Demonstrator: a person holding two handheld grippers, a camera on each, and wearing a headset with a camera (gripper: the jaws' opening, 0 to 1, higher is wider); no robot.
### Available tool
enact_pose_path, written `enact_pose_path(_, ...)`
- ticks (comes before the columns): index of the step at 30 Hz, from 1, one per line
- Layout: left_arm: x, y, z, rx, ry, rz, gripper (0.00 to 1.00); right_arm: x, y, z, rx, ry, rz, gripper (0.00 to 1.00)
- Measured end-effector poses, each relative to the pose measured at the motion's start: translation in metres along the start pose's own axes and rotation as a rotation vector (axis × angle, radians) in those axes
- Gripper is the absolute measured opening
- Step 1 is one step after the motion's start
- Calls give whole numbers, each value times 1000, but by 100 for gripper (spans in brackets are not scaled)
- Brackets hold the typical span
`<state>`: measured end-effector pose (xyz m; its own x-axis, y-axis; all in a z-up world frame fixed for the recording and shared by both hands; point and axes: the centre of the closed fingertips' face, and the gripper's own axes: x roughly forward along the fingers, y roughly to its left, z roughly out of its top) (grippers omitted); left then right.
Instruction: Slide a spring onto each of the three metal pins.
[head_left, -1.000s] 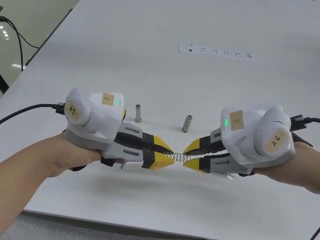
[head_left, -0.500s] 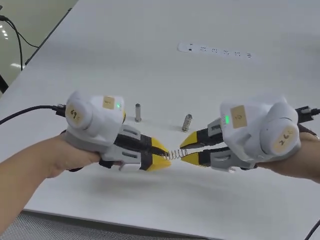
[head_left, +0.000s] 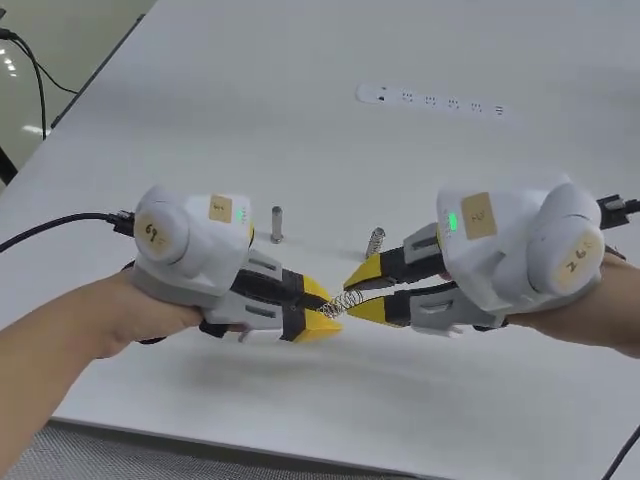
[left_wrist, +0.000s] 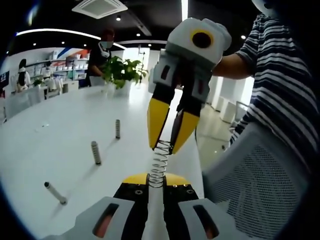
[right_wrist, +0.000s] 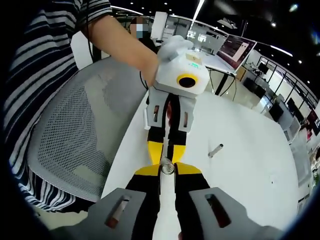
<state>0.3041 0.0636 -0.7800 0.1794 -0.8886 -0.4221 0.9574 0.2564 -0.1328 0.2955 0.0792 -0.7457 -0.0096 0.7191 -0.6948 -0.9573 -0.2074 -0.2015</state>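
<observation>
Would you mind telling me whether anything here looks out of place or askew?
Nothing stands out. The bare pin and the pin with a spring stand on the table, and the loose spring, gripped by the left gripper, looks undamaged.

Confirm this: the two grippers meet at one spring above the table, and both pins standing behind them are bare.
Not quite. The head view shows one bare pin, while the other pin already carries a fitted spring. The rest holds: the left gripper and the right gripper meet at the held spring above the table.
</observation>
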Motion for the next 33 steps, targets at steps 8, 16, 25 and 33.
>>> enact_pose_path(8,4,-3,3,13,-2,2,2,3,-2,13,55,-71,2,7)
enact_pose_path(16,5,-7,6,23,-8,-2,3,5,0,21,66,-120,-12,7)
enact_pose_path(25,-3,0,8,17,-15,28,3,6,-8,26,101,-173,-67,7)
enact_pose_path(33,-6,2,7,11,-21,35,2,8,-11,29,140,-203,-85,8)
